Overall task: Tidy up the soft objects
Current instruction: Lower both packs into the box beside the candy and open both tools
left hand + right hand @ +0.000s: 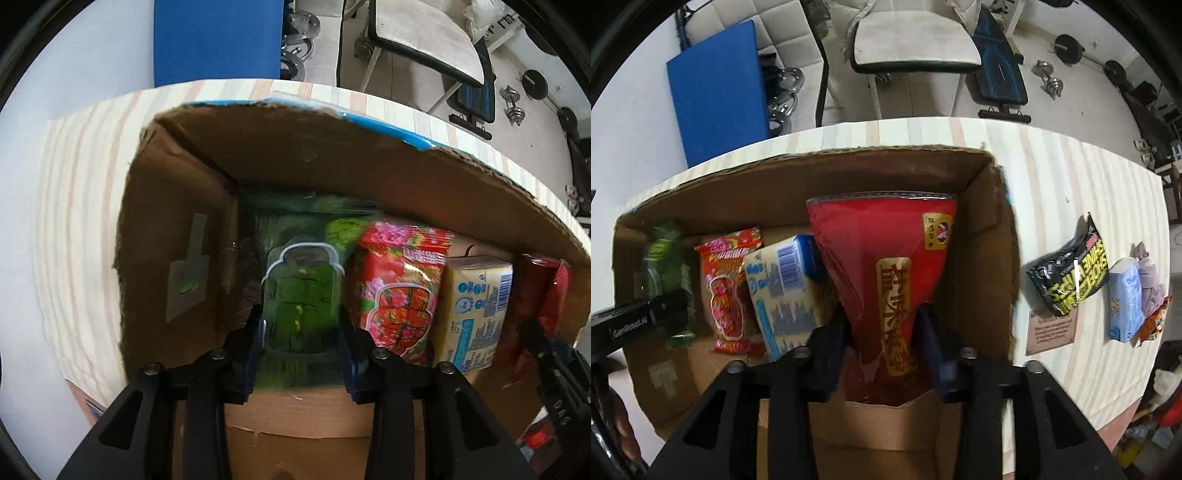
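1. Packed in cardboard box [982, 221]: floral packet [399, 291], yellow pack [476, 314].
2. Left tool [301, 332] straddling green packet [299, 295]; right tool [886, 343] straddling red bag [886, 258]; grip or release undeterminable.
3. Remaining on surface [1052, 177]: black packet [1067, 273], blue pack [1124, 299].

Four packets side by side in the cardboard box [979, 206] on the table [1071, 177].

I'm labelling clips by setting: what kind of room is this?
Probably a home room that doubles as a gym: dumbbells and a weight bench on the tiled floor, a padded chair, and a striped table bearing a cardboard box.
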### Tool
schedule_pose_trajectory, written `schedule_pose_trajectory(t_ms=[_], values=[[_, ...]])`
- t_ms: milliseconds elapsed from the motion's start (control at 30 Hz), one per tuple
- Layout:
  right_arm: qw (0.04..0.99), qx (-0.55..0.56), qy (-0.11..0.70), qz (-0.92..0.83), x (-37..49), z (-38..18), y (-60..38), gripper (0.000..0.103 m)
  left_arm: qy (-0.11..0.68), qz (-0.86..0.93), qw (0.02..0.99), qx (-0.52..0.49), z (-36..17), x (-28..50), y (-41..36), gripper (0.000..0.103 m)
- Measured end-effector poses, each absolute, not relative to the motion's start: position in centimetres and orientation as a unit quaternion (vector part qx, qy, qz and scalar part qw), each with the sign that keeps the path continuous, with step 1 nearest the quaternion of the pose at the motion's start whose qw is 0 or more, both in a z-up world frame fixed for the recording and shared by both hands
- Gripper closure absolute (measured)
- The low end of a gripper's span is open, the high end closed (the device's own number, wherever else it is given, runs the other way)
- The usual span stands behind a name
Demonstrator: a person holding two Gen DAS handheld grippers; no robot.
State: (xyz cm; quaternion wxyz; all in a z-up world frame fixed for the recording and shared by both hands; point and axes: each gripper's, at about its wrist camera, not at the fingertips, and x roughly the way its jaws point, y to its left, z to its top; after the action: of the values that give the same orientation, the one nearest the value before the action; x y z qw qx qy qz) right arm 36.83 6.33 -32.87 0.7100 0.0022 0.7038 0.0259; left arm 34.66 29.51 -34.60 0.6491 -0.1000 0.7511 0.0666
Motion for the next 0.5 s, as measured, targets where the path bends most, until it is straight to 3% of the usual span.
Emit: schedule_pose_trajectory(t_ms=[67, 100, 133, 300, 367, 433, 500], values=[[0.710, -0.009, 0.704, 0.023, 37.0, -32.8, 6.8, 0.043, 0.749, 0.069, 0.652, -0.098, -33.9, 34.6, 29.4, 0.051], [0.712, -0.014, 0.702, 0.020, 37.0, -32.6, 7.0, 0.026, 0.744, 0.069, 0.657, -0.098, -33.5, 34.5, 29.5, 0.041], [0.718, -0.018, 0.696, 0.023, 37.0, -32.1, 7.2, 0.021, 0.738, 0.070, 0.663, -0.101, -32.8, 34.4, 29.5, 0.033], [0.718, -0.015, 0.695, 0.025, 36.8, -31.1, 7.2, 0.020, 0.723, 0.068, 0.681, -0.095, -30.5, 34.0, 29.3, 0.014], [0.717, -0.012, 0.697, 0.027, 36.4, -30.7, 6.9, 0.018, 0.716, 0.068, 0.689, -0.087, -29.5, 33.5, 29.0, 0.011], [0.715, -0.007, 0.698, 0.033, 35.8, -30.4, 6.7, 0.003, 0.707, 0.068, 0.699, -0.083, -28.6, 32.8, 28.8, 0.004], [0.717, -0.005, 0.696, 0.043, 34.6, -29.7, 6.5, 0.000, 0.698, 0.068, 0.708, -0.081, -28.1, 31.9, 28.4, 0.003]])
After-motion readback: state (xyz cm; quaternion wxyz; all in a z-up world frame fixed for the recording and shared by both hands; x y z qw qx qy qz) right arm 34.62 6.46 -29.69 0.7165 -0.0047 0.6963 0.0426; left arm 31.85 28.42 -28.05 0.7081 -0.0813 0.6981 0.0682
